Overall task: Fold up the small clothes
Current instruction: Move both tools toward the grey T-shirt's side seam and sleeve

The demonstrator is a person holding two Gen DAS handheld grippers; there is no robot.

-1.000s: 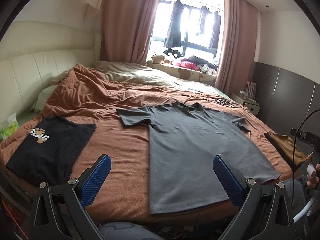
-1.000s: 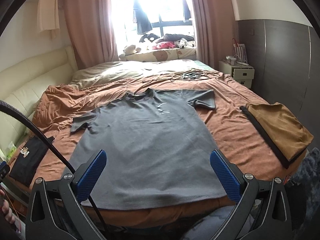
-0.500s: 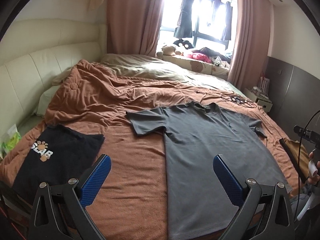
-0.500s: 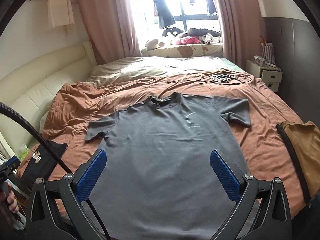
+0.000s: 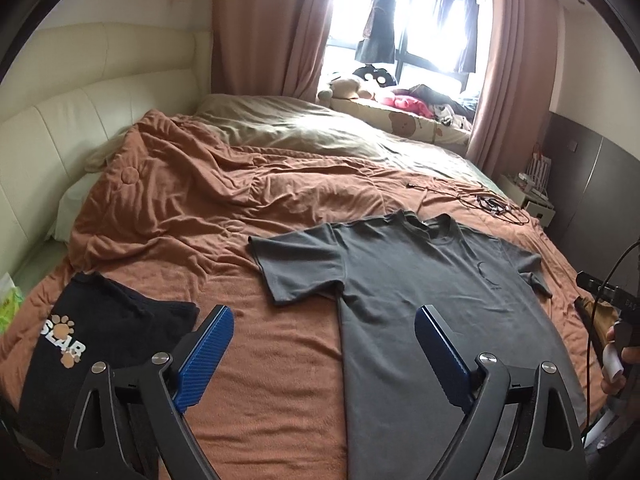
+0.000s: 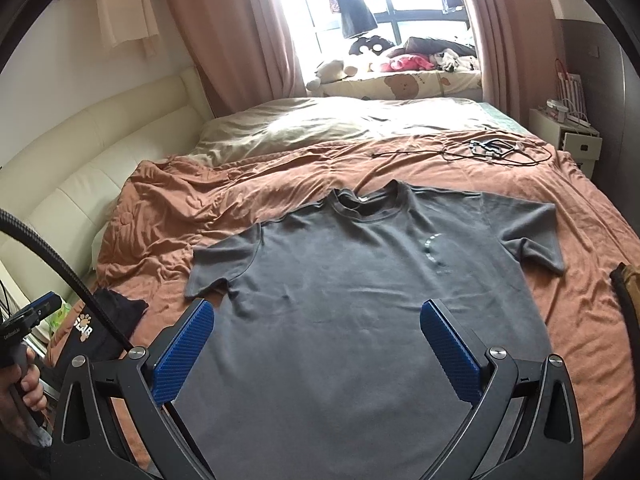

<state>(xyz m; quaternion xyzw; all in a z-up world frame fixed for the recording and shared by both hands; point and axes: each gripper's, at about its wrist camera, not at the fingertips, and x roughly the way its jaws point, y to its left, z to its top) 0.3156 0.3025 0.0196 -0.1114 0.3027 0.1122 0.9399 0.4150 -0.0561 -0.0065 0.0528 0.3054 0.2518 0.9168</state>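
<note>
Both the left gripper (image 5: 320,350) and right gripper (image 6: 316,340) hover wide open above the flat grey T-shirt (image 6: 360,300); a pinch could perhaps catch the brown blanket (image 5: 280,360) too.

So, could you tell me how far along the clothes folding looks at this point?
Done: a black shirt lies folded on the left of the bed. In hand: nothing; the left tool and right tool hover open over the grey T-shirt, which lies spread flat. Left: folding it.

Matt grey cloth T-shirt (image 6: 360,320) on a rumpled, soft-napped brown blanket (image 5: 180,208).
</note>
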